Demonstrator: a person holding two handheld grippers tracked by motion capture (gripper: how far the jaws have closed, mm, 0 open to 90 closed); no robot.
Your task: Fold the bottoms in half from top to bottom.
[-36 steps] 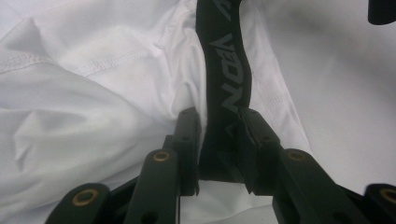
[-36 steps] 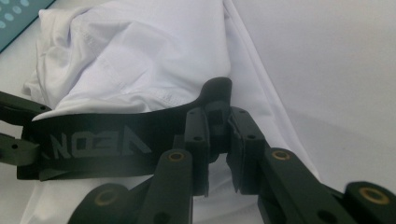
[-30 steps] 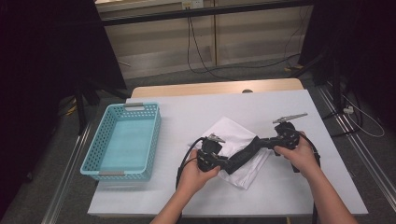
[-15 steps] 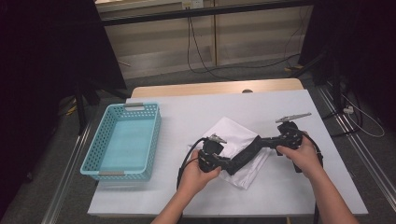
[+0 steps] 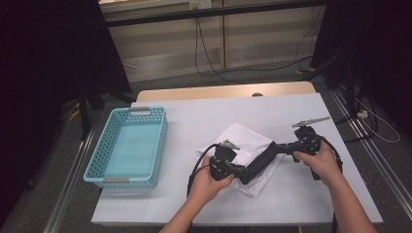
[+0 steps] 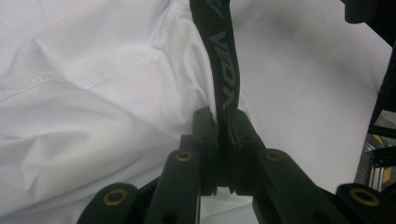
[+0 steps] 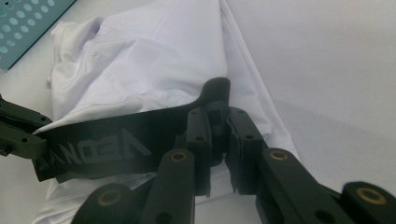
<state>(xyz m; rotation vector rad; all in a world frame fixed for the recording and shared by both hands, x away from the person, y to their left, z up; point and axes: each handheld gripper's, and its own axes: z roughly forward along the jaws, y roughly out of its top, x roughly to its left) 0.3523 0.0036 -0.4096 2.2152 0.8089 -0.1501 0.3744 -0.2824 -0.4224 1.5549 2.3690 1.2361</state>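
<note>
The black band (image 5: 260, 162) with grey lettering hangs stretched between the two grippers, just above the folded white cloth (image 5: 243, 145) near the middle of the table (image 5: 301, 204). The left gripper (image 6: 223, 135) has just been closing, and in its own view both jaws are clamped on one end of the band, the strip running straight away from the tips. The right gripper (image 7: 218, 123) is likewise clenched on the other end, where a little curl of the band sticks up past the jaws. To my eye the step in hand is holding the band taut at both ends, perhaps to fold it or to lay it down flat; the next move would call for both hands to travel together and keep an even pull, since a slack end would let the strip twist or drop onto the cloth. The band looks like smooth woven or elastic stuff, flat and narrow with a slight sheen. The cloth beneath is soft knit, rumpled, with stitched hems showing. Off to the left stands a light blue plastic basket (image 5: 94, 165), rectangular, with perforated walls and grey handles, well apart from the work. The tabletop is plain white and matte.
</note>
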